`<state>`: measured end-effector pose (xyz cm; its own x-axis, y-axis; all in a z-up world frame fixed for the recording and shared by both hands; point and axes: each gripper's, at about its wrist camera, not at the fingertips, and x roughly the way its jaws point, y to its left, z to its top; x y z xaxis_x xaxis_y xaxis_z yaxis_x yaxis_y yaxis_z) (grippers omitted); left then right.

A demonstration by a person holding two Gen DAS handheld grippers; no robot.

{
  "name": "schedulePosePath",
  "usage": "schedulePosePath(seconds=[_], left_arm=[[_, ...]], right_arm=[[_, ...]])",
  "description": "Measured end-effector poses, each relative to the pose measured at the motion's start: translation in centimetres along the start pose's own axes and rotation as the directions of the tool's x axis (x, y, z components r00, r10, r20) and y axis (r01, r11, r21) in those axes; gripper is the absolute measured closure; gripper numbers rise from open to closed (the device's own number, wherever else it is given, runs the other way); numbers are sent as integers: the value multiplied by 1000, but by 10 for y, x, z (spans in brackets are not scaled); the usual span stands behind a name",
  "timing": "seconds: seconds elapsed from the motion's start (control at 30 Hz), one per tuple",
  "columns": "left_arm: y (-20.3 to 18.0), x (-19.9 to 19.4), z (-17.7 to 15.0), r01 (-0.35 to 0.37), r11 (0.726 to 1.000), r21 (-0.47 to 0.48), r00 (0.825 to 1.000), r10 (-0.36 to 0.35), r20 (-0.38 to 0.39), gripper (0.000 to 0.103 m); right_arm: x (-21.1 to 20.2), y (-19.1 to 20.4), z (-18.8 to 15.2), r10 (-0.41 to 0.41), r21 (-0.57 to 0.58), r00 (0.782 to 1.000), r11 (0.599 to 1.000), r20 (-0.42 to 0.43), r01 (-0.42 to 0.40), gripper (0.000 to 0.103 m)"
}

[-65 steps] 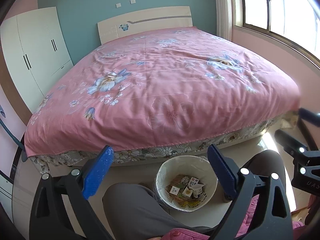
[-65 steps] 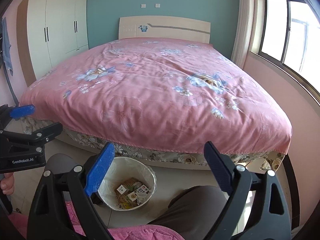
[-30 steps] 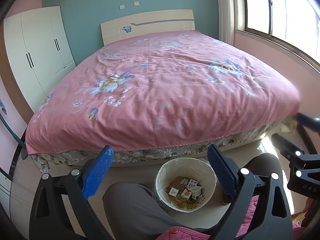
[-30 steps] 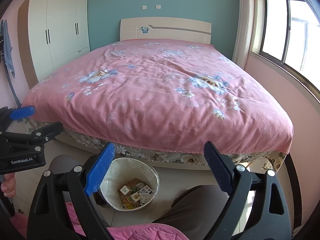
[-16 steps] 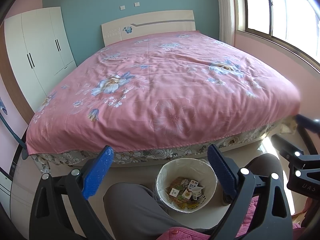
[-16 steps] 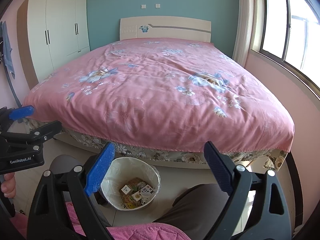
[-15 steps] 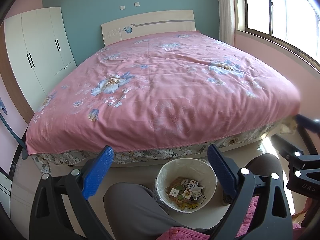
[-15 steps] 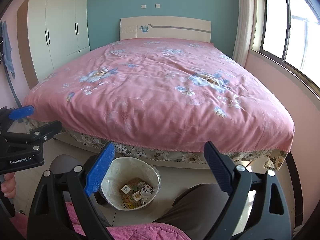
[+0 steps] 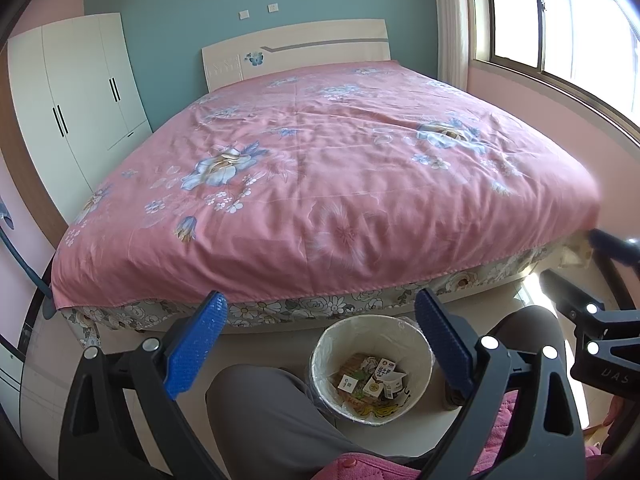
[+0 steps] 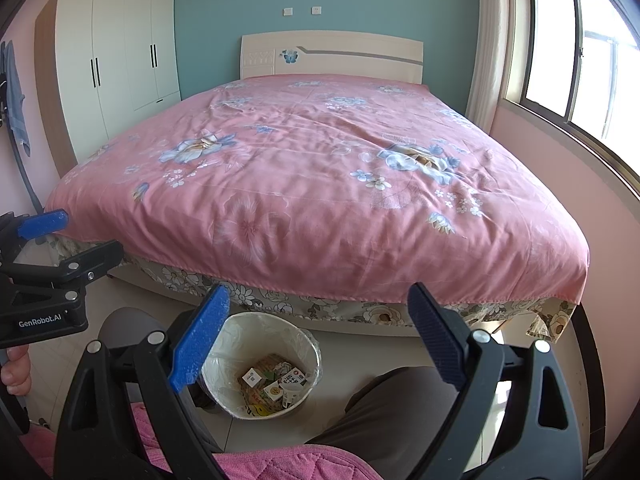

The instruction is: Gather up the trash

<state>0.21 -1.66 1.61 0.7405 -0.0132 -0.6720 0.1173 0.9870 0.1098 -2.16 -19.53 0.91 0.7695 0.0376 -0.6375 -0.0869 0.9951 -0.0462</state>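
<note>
A round wastebasket (image 9: 320,356) with a clear liner stands on the floor at the foot of the bed, between the person's knees. It holds several small cartons and wrappers (image 9: 370,380). It also shows in the right wrist view (image 10: 236,336), with the trash (image 10: 274,386) inside. My left gripper (image 9: 320,344) is open and empty, held above the basket. My right gripper (image 10: 320,340) is open and empty too. Each gripper shows at the edge of the other's view: the right one (image 9: 592,292), the left one (image 10: 60,240).
A large bed with a pink floral cover (image 9: 340,168) fills the middle. A white wardrobe (image 9: 68,100) stands at the left, a window (image 9: 560,20) at the right. The person's grey-trousered legs (image 9: 272,416) flank the basket on the tiled floor.
Both views have shifted slightly; the grippers stay open and empty, and the basket's contents look the same.
</note>
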Motion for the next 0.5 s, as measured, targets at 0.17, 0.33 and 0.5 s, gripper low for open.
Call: schedulePosePath(seconds=[0.17, 0.33, 0.5], left_arm=[[0, -1, 0, -2, 1000, 7, 1000, 2, 4, 7], [0, 0, -1, -1, 1000, 5, 1000, 1, 1, 7], [1, 0, -1, 1, 1000, 4, 1000, -1, -2, 7]], right_arm=[[2, -1, -2, 5, -2, 1000, 1000, -6, -5, 14], [5, -1, -4, 11, 1, 1000, 1000, -17, -11, 14], [6, -2, -5, 14, 2, 1000, 1000, -20, -14, 14]])
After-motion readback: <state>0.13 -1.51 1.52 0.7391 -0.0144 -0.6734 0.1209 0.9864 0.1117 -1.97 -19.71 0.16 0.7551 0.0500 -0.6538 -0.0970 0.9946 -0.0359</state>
